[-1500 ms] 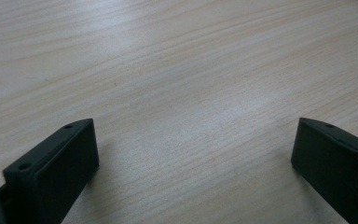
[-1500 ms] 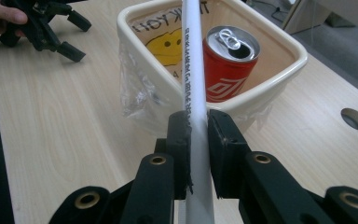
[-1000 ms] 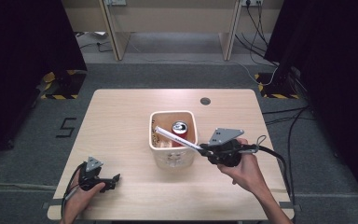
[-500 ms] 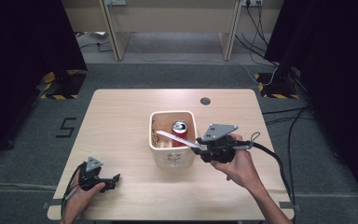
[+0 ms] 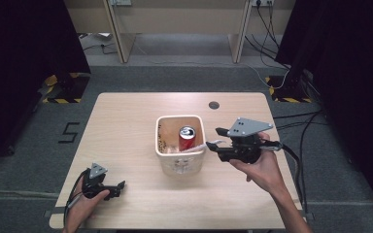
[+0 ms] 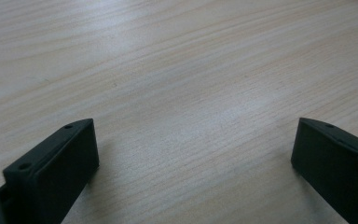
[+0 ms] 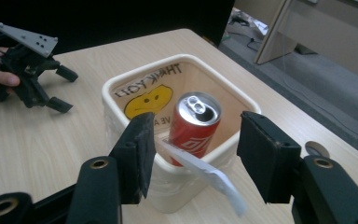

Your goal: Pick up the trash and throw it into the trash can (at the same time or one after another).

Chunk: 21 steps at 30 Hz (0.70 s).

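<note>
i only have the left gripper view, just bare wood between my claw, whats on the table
Observer: A cream tub stands mid-table, holding a red can.
Operator: is the can upright
Observer: It leans in the tub, opened top showing.
Operator: wheres the other claw
Observer: The right claw is open beside the tub; a white strip hangs over the rim between its jaws.

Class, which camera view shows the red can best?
The right gripper view: the red can sits close, with its opened top and label clear. The high view shows it small, from above. The left gripper view faces bare table.
</note>
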Available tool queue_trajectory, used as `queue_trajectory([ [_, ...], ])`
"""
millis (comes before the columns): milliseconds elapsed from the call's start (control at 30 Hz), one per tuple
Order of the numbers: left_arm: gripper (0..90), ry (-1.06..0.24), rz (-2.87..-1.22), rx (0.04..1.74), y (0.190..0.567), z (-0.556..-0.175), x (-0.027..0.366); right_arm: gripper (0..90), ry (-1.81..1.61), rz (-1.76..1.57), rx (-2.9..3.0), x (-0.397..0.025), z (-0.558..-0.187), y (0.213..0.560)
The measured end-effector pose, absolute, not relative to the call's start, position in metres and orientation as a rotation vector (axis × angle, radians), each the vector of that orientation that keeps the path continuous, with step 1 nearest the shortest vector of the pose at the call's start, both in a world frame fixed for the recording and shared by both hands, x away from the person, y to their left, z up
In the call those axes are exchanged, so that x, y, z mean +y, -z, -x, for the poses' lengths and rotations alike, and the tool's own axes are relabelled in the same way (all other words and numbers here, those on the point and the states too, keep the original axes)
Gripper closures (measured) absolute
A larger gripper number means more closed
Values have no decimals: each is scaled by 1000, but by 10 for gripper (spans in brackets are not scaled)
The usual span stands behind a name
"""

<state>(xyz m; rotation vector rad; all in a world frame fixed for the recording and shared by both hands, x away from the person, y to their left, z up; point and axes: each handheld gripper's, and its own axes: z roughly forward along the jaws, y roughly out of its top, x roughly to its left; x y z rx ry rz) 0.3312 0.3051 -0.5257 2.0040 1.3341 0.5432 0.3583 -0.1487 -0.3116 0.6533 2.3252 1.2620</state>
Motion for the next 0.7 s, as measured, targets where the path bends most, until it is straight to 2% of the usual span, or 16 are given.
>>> queue_trajectory([
  [400,0,-540,-2007,1334,525,-331,305,354,-1312,-762,2186,-181,-369,297],
  [700,0,-543,-2004,1334,526,-331,305,300,-1299,-899,2124,-208,-386,312],
])
